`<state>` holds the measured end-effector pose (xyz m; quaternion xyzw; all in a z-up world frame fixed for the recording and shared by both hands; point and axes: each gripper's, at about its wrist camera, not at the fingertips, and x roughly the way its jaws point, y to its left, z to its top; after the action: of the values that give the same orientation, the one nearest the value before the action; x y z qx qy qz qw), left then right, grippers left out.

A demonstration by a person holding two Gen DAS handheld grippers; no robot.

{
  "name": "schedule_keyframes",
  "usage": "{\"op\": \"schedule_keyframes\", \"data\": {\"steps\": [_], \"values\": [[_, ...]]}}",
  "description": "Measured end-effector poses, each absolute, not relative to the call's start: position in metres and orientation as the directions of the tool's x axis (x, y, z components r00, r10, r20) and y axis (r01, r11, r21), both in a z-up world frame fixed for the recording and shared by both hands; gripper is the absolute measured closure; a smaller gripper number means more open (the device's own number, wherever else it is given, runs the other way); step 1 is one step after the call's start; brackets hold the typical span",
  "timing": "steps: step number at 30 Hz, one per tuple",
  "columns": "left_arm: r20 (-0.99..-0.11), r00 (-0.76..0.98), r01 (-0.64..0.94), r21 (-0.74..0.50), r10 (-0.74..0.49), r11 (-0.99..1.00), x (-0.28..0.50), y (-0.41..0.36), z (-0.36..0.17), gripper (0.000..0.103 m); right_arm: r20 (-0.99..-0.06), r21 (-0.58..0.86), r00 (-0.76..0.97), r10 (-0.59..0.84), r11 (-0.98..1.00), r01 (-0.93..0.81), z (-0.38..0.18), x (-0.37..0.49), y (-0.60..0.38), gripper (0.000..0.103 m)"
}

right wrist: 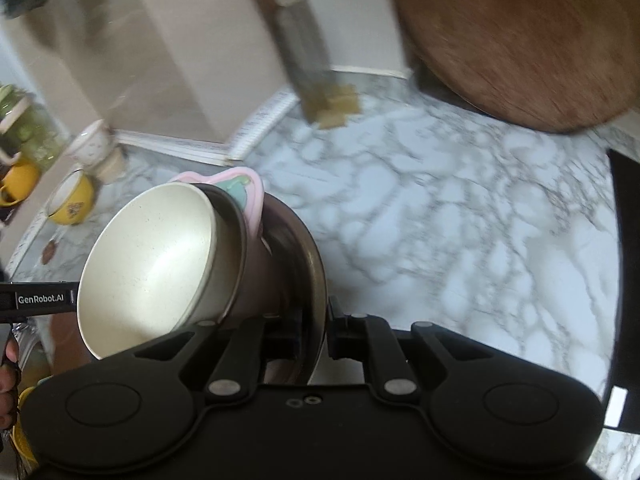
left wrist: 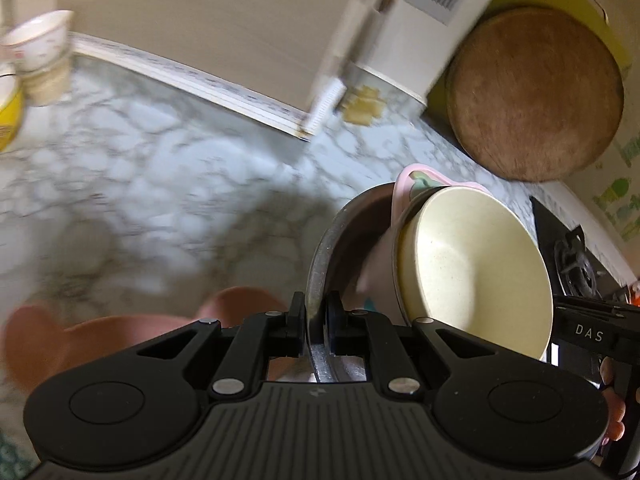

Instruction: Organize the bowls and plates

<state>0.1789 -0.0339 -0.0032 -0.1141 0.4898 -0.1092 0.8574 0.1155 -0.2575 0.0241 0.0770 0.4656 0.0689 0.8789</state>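
Observation:
Both grippers hold one stack above the marble counter. My left gripper point(left wrist: 316, 320) is shut on the rim of a steel plate point(left wrist: 320, 264). On the plate sit a pink dish point(left wrist: 404, 188), a dark-rimmed bowl and a cream bowl point(left wrist: 476, 264) nested in it. My right gripper point(right wrist: 316, 328) is shut on the opposite rim of the same steel plate point(right wrist: 316, 280), with the cream bowl point(right wrist: 156, 256) and pink dish point(right wrist: 248, 192) to its left. The stack is tilted. A brown dish point(left wrist: 80, 340) lies on the counter at the lower left of the left wrist view.
Marble counter point(right wrist: 460, 216) below. A round wooden board point(left wrist: 536, 92) leans at the back right. A stove point(left wrist: 576, 260) is at the right. Stacked white cups point(left wrist: 40, 52) and a yellow mug point(right wrist: 74, 200) stand at the left. A white appliance point(left wrist: 424, 24) stands by the wall.

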Motion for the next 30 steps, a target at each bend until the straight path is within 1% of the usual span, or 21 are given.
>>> {"op": "schedule_keyframes", "data": {"steps": [6, 15, 22, 30], "values": [[-0.81, 0.537, -0.011, -0.286, -0.235, 0.958, 0.15, 0.021, 0.013, 0.094, -0.794, 0.217, 0.547, 0.265, 0.964, -0.153, 0.035, 0.117, -0.206, 0.091], [-0.816, 0.557, -0.143, -0.274, -0.151, 0.951, 0.094, 0.085, -0.007, 0.094, -0.805, 0.221, 0.489, 0.335, 0.935, -0.277, 0.027, 0.116, -0.127, 0.091], [-0.831, 0.542, -0.187, -0.267, -0.127, 0.946, 0.08, 0.111, -0.031, 0.093, -0.826, 0.217, 0.449, 0.341, 0.927, -0.305, 0.006, 0.117, -0.094, 0.091], [-0.834, 0.538, -0.187, -0.26, -0.122, 0.948, 0.081, 0.117, -0.048, 0.093, -0.841, 0.194, 0.438, 0.317, 0.933, -0.303, -0.011, 0.117, -0.08, 0.091]]}}
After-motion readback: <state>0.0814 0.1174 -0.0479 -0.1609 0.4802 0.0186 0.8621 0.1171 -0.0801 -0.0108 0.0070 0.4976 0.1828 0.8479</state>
